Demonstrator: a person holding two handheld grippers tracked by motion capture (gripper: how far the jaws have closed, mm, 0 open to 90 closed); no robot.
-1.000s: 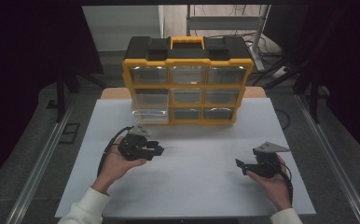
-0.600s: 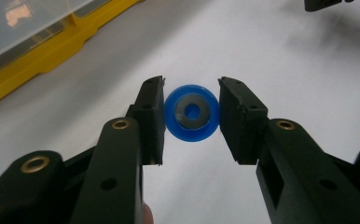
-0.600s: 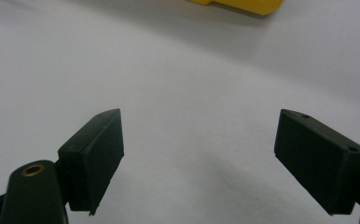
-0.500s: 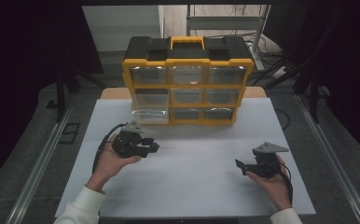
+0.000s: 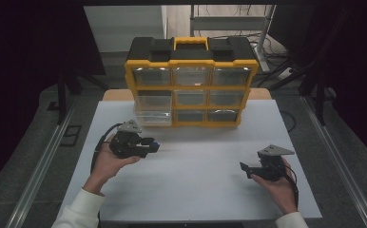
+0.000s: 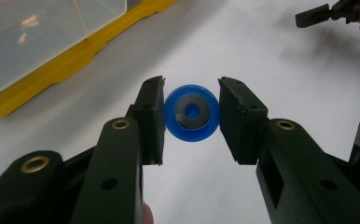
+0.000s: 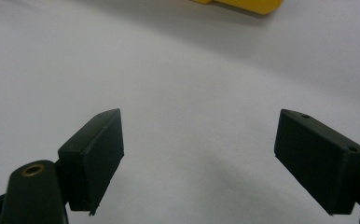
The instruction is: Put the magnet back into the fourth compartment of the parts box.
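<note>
A white table top (image 5: 196, 185) carries a yellow and black drawer cabinet (image 5: 191, 83) at its far edge. The cabinet stands upright, its clear drawers facing the person, the bottom-left drawer (image 5: 154, 117) pulled out over the table.

Small blue round wheel (image 6: 191, 119) with grey centre, clamped edgewise, above white table

Drawer cabinet (image 5: 191, 83) at table's (image 5: 196, 190) far edge, wheel (image 6: 191, 113) near its left front
</note>
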